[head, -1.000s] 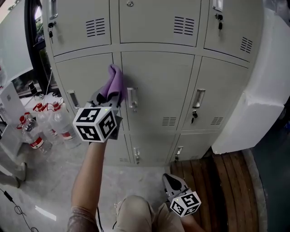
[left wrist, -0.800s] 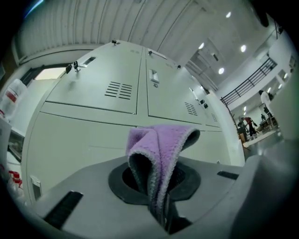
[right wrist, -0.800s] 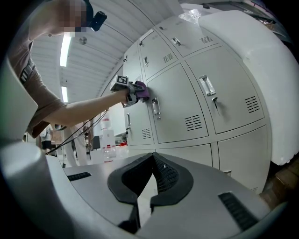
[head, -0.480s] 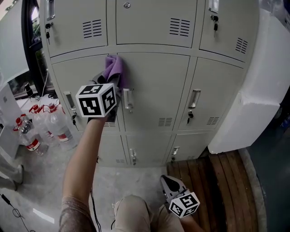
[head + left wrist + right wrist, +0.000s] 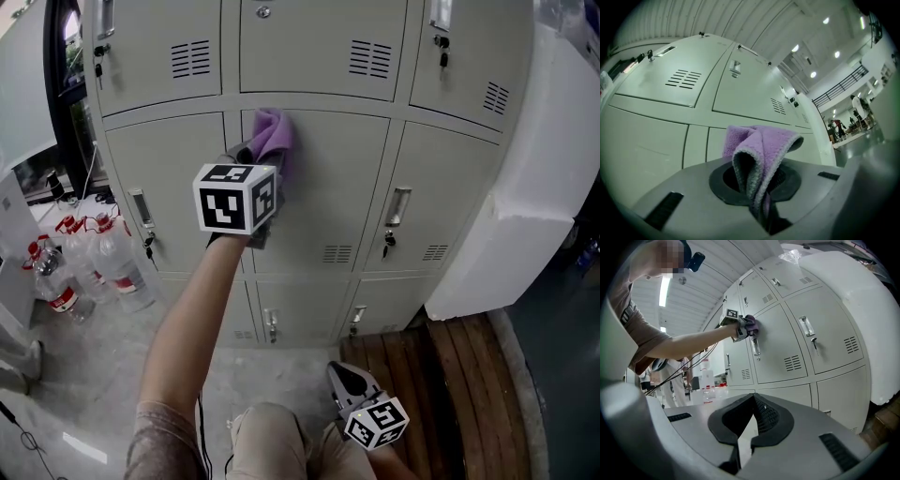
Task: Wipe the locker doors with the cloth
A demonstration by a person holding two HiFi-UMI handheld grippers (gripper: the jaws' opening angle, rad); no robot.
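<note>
A purple cloth (image 5: 273,137) is pressed against the upper left corner of the centre middle-row locker door (image 5: 328,187). My left gripper (image 5: 262,156) is shut on it, arm stretched out, marker cube facing me. In the left gripper view the cloth (image 5: 761,147) folds up out of the shut jaws, with the grey locker doors (image 5: 745,89) close behind. My right gripper (image 5: 341,377) hangs low near my knee, shut and holding nothing. Its own view shows the jaws (image 5: 752,399) meeting at the tips, and the cloth (image 5: 751,323) on the door far off.
Several water bottles (image 5: 94,267) stand on the floor at the left. A large white object (image 5: 511,216) leans at the lockers' right side, above a wooden pallet (image 5: 450,375). Door handles with keys (image 5: 397,208) stick out from the doors.
The left gripper has carried the cloth up and to the right, from the seam by the left door onto the centre door's top corner. The right gripper has stayed put.
</note>
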